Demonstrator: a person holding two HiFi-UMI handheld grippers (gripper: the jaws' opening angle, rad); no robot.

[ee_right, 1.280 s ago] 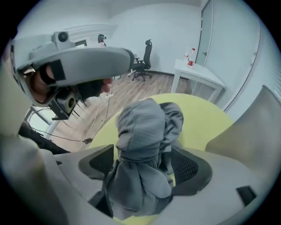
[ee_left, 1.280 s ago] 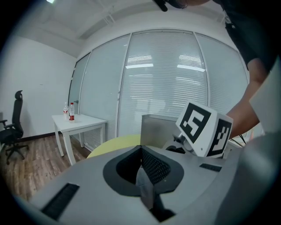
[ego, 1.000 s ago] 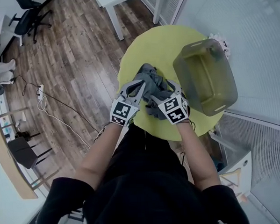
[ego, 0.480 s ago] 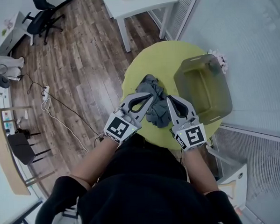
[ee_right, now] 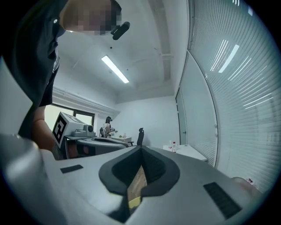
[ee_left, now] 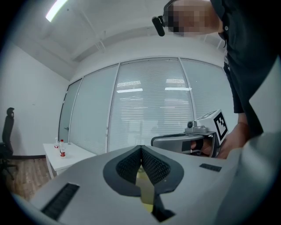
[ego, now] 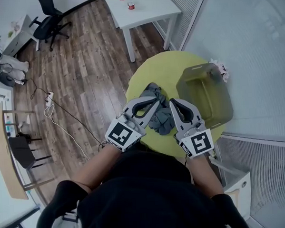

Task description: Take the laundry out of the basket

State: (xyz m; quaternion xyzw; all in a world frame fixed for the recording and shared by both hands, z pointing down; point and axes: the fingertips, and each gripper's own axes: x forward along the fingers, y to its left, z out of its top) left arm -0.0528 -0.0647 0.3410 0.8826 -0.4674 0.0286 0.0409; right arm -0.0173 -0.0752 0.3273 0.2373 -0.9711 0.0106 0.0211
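Note:
A heap of grey laundry (ego: 156, 111) lies on the round yellow-green table (ego: 171, 69). Right of it stands the translucent olive basket (ego: 206, 94), which looks empty. My left gripper (ego: 157, 100) hovers at the heap's near left and is shut with nothing held. My right gripper (ego: 172, 102) hovers between heap and basket, also shut and empty. In the left gripper view the pads (ee_left: 151, 163) meet at the tip and the right gripper (ee_left: 189, 141) shows beyond. In the right gripper view the pads (ee_right: 153, 165) meet too, with the left gripper (ee_right: 88, 143) alongside.
A small white crumpled thing (ego: 220, 69) sits past the basket by the glass wall (ego: 253, 43). A white table (ego: 144, 8) with small bottles (ego: 131, 5) stands beyond the round table. An office chair (ego: 49, 20) and a floor cable (ego: 61, 110) are at the left.
Both grippers have drawn back from the grey laundry toward the person, leaving it on the table. The right gripper's jaws went from open to shut.

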